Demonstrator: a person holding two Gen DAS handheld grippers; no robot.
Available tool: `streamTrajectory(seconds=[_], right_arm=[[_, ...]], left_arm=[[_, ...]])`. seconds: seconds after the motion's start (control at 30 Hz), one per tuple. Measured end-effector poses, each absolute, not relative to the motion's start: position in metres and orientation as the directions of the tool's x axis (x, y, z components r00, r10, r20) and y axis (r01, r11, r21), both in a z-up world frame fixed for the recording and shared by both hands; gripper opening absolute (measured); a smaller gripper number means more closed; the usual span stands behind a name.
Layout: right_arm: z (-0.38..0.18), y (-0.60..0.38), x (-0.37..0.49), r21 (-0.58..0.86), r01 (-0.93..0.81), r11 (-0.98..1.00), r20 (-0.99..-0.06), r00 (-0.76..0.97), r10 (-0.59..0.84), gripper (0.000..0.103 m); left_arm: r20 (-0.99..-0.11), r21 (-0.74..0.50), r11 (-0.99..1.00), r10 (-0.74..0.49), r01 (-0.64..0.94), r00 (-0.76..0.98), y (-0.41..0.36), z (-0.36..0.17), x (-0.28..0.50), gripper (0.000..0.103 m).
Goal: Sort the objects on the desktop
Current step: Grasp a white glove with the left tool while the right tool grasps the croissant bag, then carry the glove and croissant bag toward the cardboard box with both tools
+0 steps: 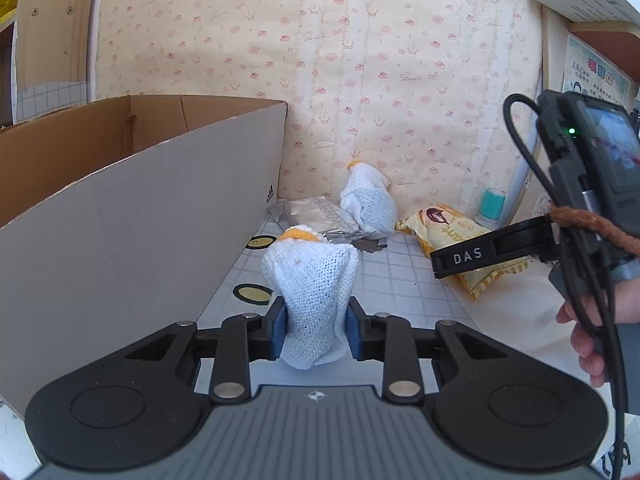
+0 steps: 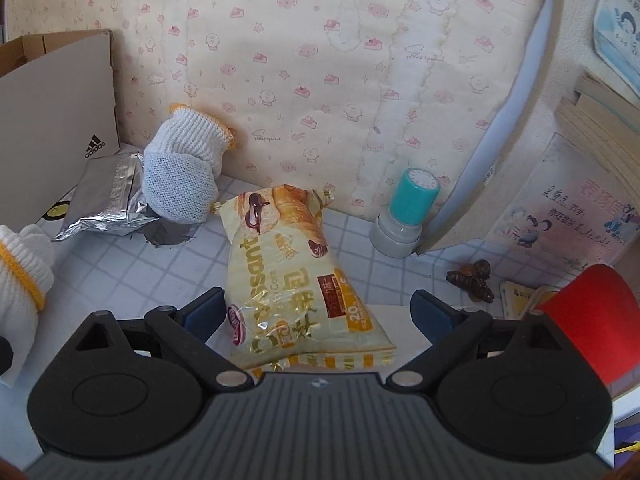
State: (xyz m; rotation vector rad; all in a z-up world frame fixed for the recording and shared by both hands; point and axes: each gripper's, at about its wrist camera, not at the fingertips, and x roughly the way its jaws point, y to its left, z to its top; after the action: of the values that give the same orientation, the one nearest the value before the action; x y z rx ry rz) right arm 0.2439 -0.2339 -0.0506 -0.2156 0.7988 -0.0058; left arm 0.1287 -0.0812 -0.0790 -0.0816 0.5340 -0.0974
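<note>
The left gripper [image 1: 316, 328] is clamped on a white knitted glove with a yellow cuff [image 1: 310, 280], likely bound for the grey cardboard box [image 1: 140, 216], while the right gripper [image 2: 316, 312], jaws apart, straddles the yellow croissant packet [image 2: 288, 272] and needs closing.

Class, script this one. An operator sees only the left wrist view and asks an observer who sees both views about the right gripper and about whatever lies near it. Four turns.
Operator: My left gripper is shut on the white glove. I see the right one only from the side. Is it open?
Observer: Yes. The right gripper has its jaws wide apart, one on either side of the croissant packet.
Operator: What lies past the teal stamp?
Observer: A brown hair clip lies on the tabletop, to the right of the stamp.
</note>
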Motion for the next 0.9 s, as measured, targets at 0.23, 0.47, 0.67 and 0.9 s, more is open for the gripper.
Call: streamTrajectory(seconds=[0.23, 0.47, 0.67, 0.9], right_arm=[[-0.045, -0.241, 0.237, -0.052, -0.078, 0.996, -0.706, 0.708, 0.018, 0.053], [-0.018, -0.241, 0.195, -0.011, -0.131, 0.991, -0.658, 0.748, 0.091, 0.052], [0.012, -0.231, 0.155, -0.053, -0.172, 0.984, -0.602, 0.792, 0.106, 0.052], [0.048, -0.225, 0.119, -0.057, -0.189, 0.980, -0.536, 0.834, 0.130, 0.052]], left_arm=[[-0.493, -0.103, 0.991, -0.124, 0.083, 0.861, -0.082, -0.077, 0.127, 0.030], [-0.478, -0.098, 0.990, -0.137, 0.102, 0.868, -0.089, -0.066, 0.119, 0.028], [-0.444, -0.092, 0.990, -0.141, 0.112, 0.885, -0.092, -0.046, 0.105, 0.028], [-0.389, -0.080, 0.989, -0.147, 0.125, 0.909, -0.093, -0.018, 0.081, 0.028]])
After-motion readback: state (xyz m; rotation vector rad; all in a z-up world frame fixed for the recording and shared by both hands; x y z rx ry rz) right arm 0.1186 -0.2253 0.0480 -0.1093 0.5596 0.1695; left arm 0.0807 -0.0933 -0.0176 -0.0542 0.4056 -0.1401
